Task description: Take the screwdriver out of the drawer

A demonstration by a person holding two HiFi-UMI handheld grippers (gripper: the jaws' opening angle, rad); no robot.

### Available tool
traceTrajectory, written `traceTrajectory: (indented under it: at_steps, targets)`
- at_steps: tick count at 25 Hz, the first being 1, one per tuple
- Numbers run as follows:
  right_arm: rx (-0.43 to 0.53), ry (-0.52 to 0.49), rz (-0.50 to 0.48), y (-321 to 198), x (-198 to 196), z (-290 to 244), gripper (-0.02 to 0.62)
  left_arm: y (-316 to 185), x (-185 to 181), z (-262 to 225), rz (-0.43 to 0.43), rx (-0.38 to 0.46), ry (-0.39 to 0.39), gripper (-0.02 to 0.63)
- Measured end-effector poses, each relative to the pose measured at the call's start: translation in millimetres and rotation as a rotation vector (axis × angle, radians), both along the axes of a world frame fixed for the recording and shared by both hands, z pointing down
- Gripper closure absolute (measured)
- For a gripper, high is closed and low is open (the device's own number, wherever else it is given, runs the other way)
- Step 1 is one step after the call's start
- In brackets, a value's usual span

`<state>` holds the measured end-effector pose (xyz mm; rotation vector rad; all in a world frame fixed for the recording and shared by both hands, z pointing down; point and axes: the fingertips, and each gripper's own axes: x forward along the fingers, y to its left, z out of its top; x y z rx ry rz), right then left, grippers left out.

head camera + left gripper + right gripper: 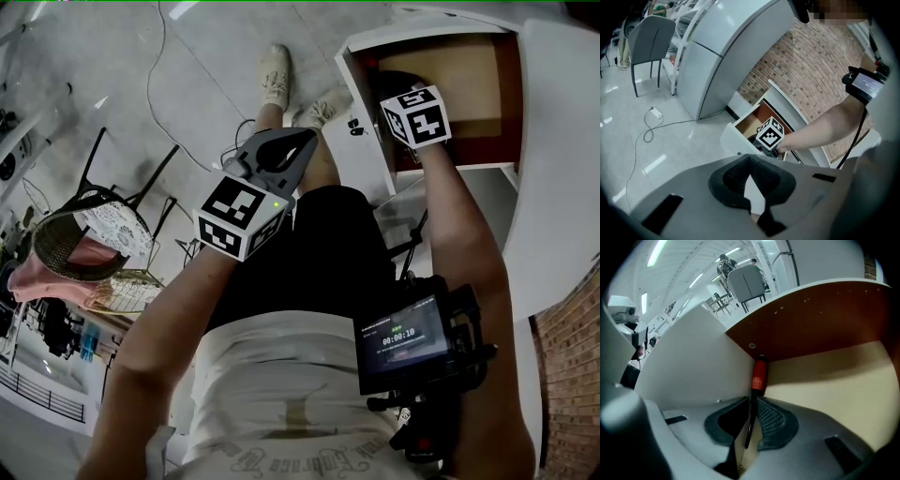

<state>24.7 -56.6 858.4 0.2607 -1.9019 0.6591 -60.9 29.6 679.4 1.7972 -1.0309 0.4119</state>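
The left claw (750, 158) is held in front of the person's legs, clear of the drawer (820, 319), its jaws closed tip to tip with nothing in them. To its right, the right claw (751, 401) reaches down into the open drawer. Its jaws stand slightly apart, and the thin dark shaft of the screwdriver (758, 376) runs up the gap between them; the pads do not seem to press it.

The screwdriver lies on the drawer's pale floor along the white side wall. Its red handle sits in the corner where that wall meets the brown one. The end of the shaft is lost behind the claw's body. In the head view the screwdriver is hidden, because the marker cube (416, 115) and the hand below it cover that corner.

On the floor at the far left stands a wicker chair (66, 239) with a pink cloth (42, 277) beside it, then a loose cable (159, 56) and the person's shoes (275, 75). A small screen (403, 336) is strapped by the right forearm, and a brick wall (572, 366) is cut off at the right edge.
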Motion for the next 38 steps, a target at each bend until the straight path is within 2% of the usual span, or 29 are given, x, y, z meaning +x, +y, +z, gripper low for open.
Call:
traceTrajectory:
  at_steps: [4,8,16,27,35,38]
  targets:
    - [-0.008,0.013,-0.012,-5,-1,4,0.535,1,-5,2,-0.005,-0.003,0.000,0.586]
    - [0.008,-0.004,-0.011,-17,-11,-1,0.483,2,-15,3,-0.015,-0.009,-0.003,0.586]
    - [-0.003,-0.001,-0.007,-34,-29,5,0.469,1,-16,6,-0.011,-0.013,0.005,0.586]
    - [-0.112,-0.033,-0.006,-34,-31,7,0.488,1,-19,5,-0.006,-0.021,0.006,0.586]
    - [-0.221,-0.076,0.089,-33,-31,10,0.491,3,-18,4,-0.004,-0.022,0.008,0.586]
    - [-0.233,-0.092,0.121,-33,-31,10,0.495,4,-17,5,-0.005,-0.020,0.007,0.586]
